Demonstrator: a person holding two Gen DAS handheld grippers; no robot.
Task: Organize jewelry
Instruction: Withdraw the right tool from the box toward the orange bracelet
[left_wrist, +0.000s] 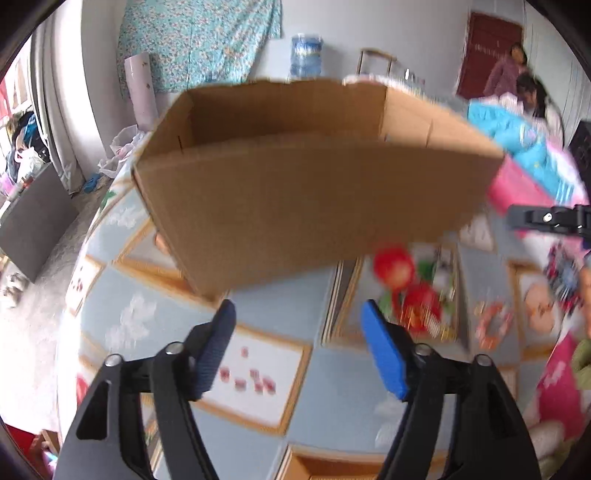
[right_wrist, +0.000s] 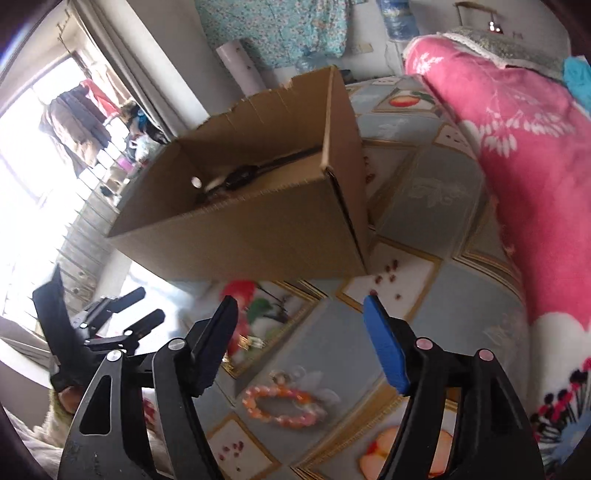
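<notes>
Open cardboard box (right_wrist: 258, 229) on patterned bed cover (right_wrist: 424, 206), dark watch-like item (right_wrist: 258, 170) inside it, orange bead bracelet (right_wrist: 282, 404) nearer on the cover, left tongs (left_wrist: 299, 314) and right tongs (right_wrist: 299, 310) both wide, holding nothing

The left gripper (left_wrist: 299, 314) hangs with jaws apart and empty over the patterned bedspread (left_wrist: 325, 376), near the cardboard box (left_wrist: 314, 192).

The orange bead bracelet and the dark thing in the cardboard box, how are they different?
The orange bead bracelet lies out on the patterned cloth; the dark strap-like item lies inside the brown cardboard box. The bracelet is a closed bright ring; the dark item stretches long and thin.
</notes>
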